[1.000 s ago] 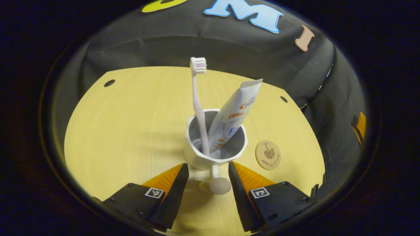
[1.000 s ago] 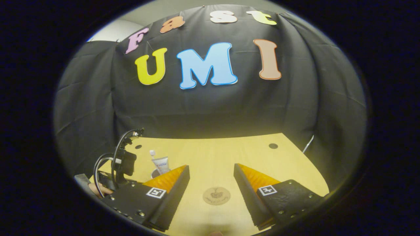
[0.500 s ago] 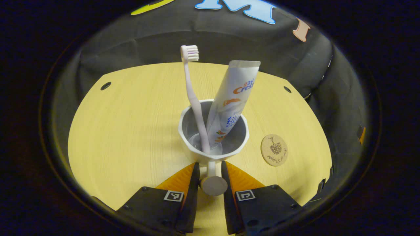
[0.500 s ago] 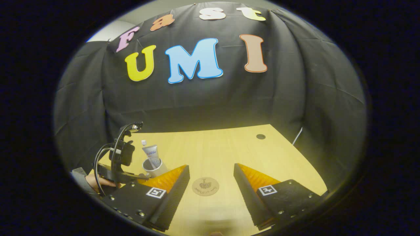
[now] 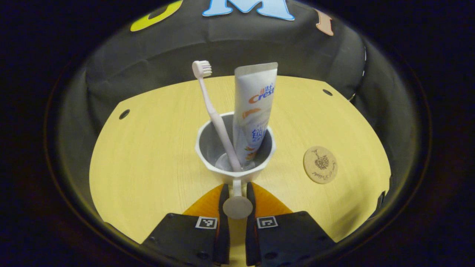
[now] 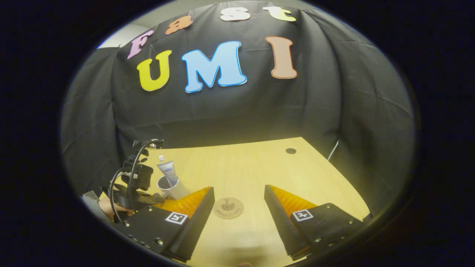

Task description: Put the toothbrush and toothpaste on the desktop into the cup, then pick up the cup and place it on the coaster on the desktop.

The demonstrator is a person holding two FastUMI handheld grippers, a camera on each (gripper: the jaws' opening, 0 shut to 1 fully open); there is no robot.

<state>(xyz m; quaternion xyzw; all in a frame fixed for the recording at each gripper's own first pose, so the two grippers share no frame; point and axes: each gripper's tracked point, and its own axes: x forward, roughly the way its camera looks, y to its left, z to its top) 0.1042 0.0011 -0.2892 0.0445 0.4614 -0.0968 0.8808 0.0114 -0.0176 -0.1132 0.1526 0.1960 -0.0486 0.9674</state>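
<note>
Toothpaste (image 5: 255, 111) and toothbrush (image 5: 216, 115) stand in cup (image 5: 207, 163), left tool (image 5: 235, 196) clamping its handle.

Recording booth, staged: creased black cloth wall (image 6: 237, 111) across upper frame, pale yellow wood-grain desktop (image 6: 252, 167) with round cable holes below, centre.

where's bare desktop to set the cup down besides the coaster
The wide stretch of desktop left of the cup, out to the grommet hole, is bare, and so is the strip behind it. The coaster takes the right side.
</note>
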